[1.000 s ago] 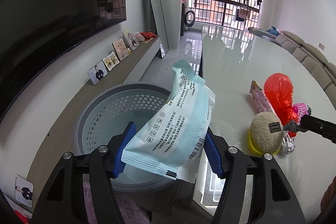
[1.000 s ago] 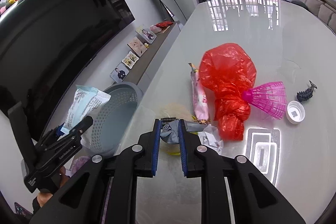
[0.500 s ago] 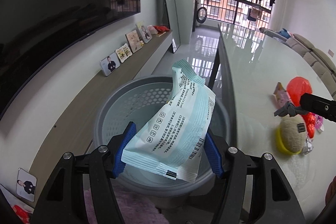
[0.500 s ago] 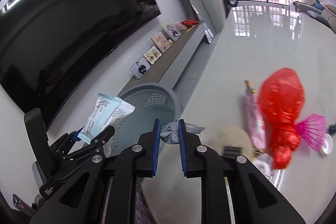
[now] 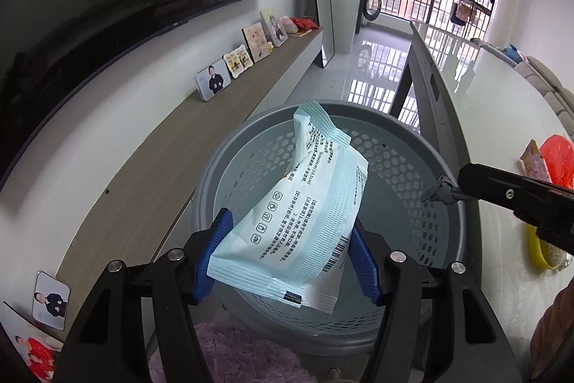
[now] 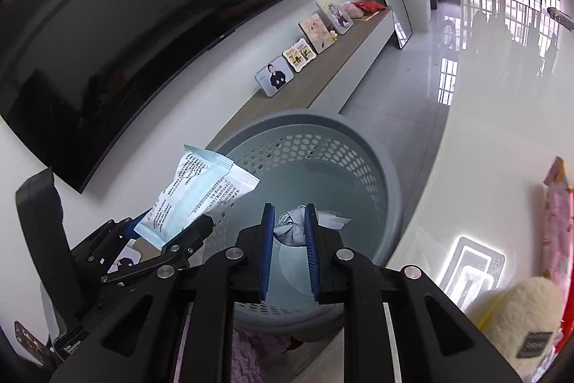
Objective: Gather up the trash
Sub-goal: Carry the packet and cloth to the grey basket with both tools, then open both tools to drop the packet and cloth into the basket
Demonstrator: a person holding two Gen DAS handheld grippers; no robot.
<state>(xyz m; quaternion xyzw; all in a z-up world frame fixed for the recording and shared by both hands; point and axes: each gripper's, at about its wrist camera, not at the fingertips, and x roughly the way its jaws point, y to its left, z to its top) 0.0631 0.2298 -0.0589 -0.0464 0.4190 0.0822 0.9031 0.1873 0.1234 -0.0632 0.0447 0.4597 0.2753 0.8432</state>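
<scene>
Left wrist view: the grey basket (image 5: 412, 167) now fills the middle, where a second ago it sat lower left; the left gripper (image 5: 287, 253) clamps one pale-blue wrapper (image 5: 305, 203) half-wide above it

Right wrist view: the table clutter has slid aside; the right gripper (image 6: 288, 232), nearly closed, pinches one crumpled grey scrap (image 6: 291, 228) over the basket

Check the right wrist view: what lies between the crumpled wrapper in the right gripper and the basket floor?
Nothing: the crumpled wrapper hangs in the right gripper over the basket, whose floor below is bare.

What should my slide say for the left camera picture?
Left gripper holds a pale blue packet above the grey basket.
</scene>
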